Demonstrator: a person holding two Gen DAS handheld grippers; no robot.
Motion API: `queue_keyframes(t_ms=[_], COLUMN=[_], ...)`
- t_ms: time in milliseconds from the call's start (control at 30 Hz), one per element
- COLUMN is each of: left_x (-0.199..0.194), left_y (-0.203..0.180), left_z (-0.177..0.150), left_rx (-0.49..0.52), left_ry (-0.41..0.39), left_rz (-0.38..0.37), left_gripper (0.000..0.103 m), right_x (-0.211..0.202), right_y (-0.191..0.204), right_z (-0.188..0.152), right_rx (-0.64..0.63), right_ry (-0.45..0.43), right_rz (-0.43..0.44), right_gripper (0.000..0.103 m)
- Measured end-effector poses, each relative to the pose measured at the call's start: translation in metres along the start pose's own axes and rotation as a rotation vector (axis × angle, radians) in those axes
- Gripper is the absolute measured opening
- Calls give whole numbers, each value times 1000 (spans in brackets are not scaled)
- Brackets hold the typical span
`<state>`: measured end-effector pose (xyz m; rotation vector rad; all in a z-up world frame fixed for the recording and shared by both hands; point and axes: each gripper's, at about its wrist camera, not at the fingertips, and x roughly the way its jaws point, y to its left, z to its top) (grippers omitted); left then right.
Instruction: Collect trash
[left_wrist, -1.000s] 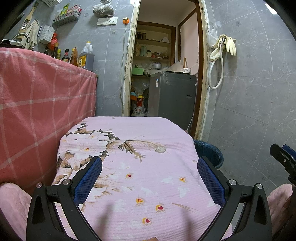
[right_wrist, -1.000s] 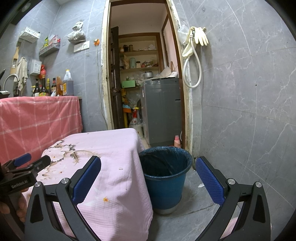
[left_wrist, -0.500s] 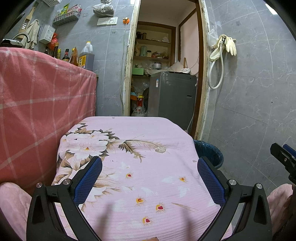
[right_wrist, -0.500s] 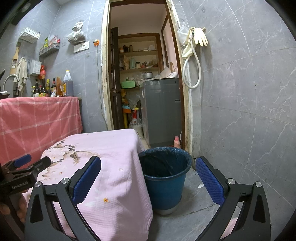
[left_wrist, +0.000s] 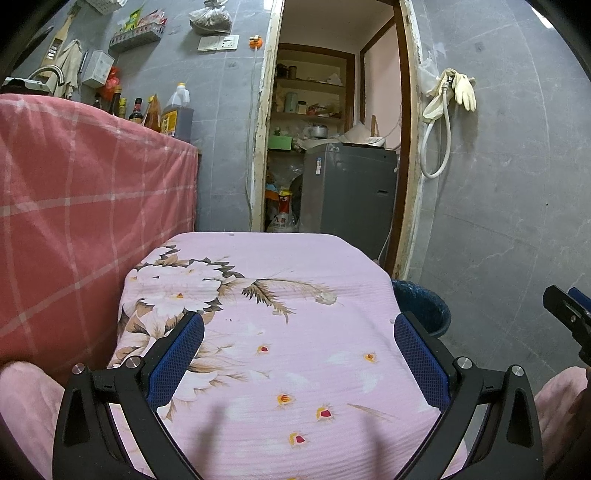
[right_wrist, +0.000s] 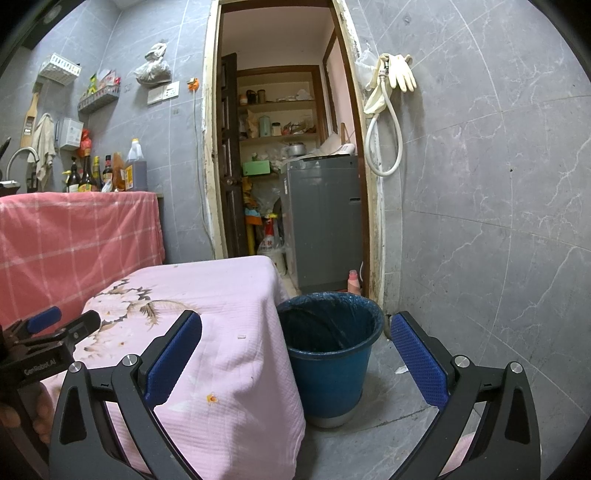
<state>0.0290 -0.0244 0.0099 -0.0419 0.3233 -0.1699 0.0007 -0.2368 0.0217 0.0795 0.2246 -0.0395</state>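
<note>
Grey marbled tiles cover the walls and floor of this small kitchen corner, and nearest the cameras a pink flowered cloth (left_wrist: 280, 332) drapes the tabletop. Over it hangs the left tool (left_wrist: 298, 363), its blue-padded fingers spread wide with nothing between them. The right tool (right_wrist: 295, 356) is held just beyond the tabletop's right edge, likewise spread wide and empty, framing the cloth's corner and the bin. A few small white scraps (right_wrist: 242, 336) lie on the cloth near that edge, and another pale scrap (right_wrist: 400, 369) lies on the floor right of the bin. That blue bin (right_wrist: 330, 354), lined with a dark bag, stands on the floor close beside the tabletop. To the left, a red checked cloth (left_wrist: 85, 221) covers a higher counter carrying bottles (right_wrist: 107, 171). Farther back, an open doorway shows a grey washing machine (right_wrist: 323, 221) and cluttered shelves (right_wrist: 277, 107), while rubber gloves (right_wrist: 400, 72) and a white hose hang on the wall right of the doorway.
</note>
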Motion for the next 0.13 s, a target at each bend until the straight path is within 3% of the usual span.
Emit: queue_keyframes(t_ms=[133], left_x=[0], left_y=[0], left_z=[0], left_rx=[-1], left_ry=[1], left_rz=[-1], left_gripper=[101], right_x=[0], right_y=[0], right_z=[0], right_rx=[0], right_ry=[0], right_rz=[0], right_gripper=[103])
